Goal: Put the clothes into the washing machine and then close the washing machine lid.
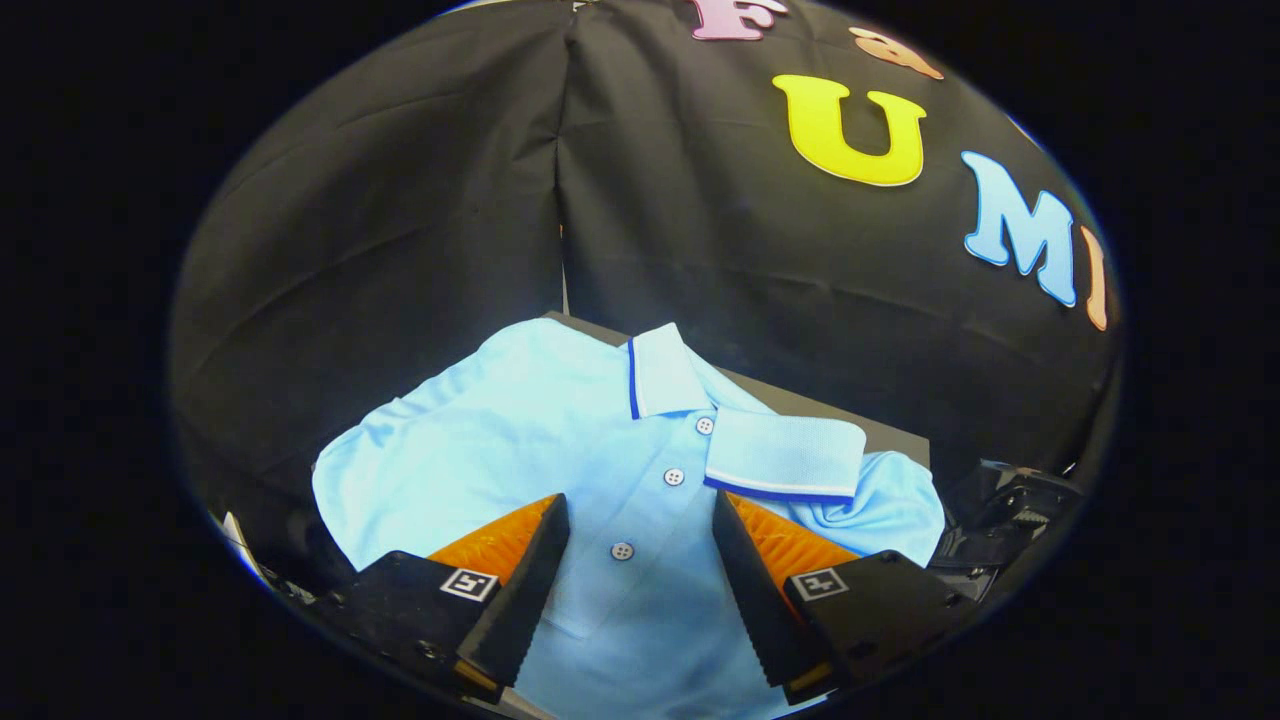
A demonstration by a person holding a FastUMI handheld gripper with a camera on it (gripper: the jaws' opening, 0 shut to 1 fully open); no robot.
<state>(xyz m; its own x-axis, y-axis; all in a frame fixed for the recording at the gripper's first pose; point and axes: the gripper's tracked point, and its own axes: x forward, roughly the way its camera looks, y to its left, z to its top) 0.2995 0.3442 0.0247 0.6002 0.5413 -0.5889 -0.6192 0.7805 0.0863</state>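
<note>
Dark tabletop (880,432) under spread blue polo shirt (520,440), fingers (520,570) wide apart above its buttons.

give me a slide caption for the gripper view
Open hand-held gripper poised over a light blue polo shirt, its button placket between the fingers.

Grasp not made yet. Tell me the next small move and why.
Probably lower and close the gripper: its fingers stand open on either side of the light blue polo shirt's button placket, with no fabric pinched yet.
</note>
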